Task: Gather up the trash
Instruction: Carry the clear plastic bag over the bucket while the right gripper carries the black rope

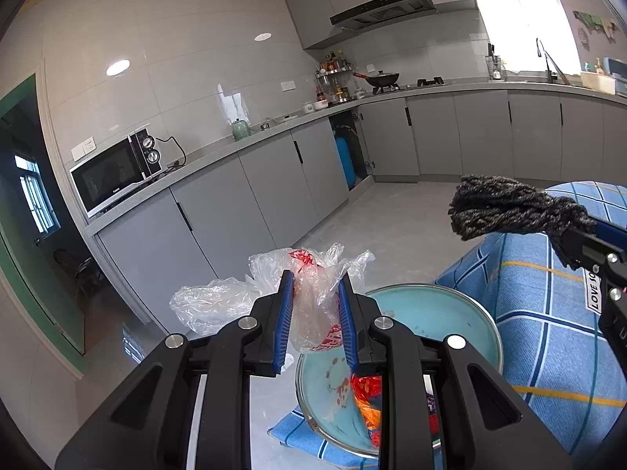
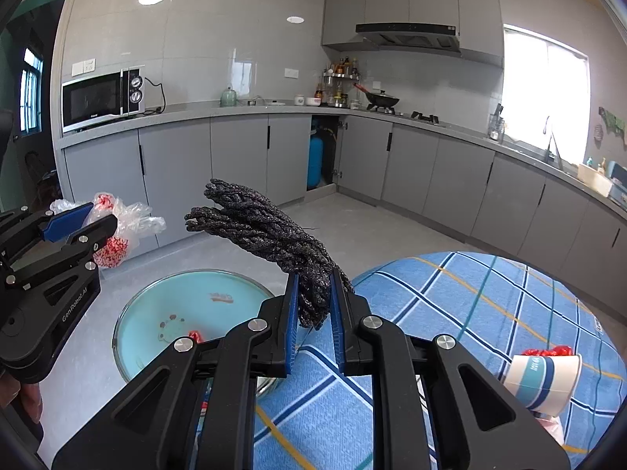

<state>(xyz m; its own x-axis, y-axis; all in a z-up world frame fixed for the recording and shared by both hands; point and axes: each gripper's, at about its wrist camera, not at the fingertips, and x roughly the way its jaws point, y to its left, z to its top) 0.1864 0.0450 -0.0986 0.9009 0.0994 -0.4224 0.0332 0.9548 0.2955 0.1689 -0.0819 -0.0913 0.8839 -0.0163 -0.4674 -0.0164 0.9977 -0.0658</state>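
Trash under collection comprises two held items. Left gripper [image 1: 315, 305] is clamped on a crumpled clear plastic bag [image 1: 313, 297] with red print; the bag sits between the blue pads and spills out beyond the fingertips and to their left side. Right gripper [image 2: 313, 313] is clamped on a bundle of dark twisted rope [image 2: 270, 235], which projects forward and to the left from between its fingers. In the right wrist view the left gripper appears well to the left of the right gripper, bag in its grip. Below and just ahead of both grippers sits a round basin [image 2: 129, 325] with a pale blue interior, resting at the edge of a blue plaid cloth [image 2: 470, 305]. Red wrapper pieces [image 1: 366, 387] lie inside the basin, directly under the left gripper's right finger. To the right of the right gripper, a paper cup [image 2: 542, 378] with blue bands lies tipped on the cloth, with a red item [image 2: 548, 351] just behind it. Beyond both grippers: grey kitchen cabinets [image 2: 239, 152], a microwave [image 2: 104, 98].
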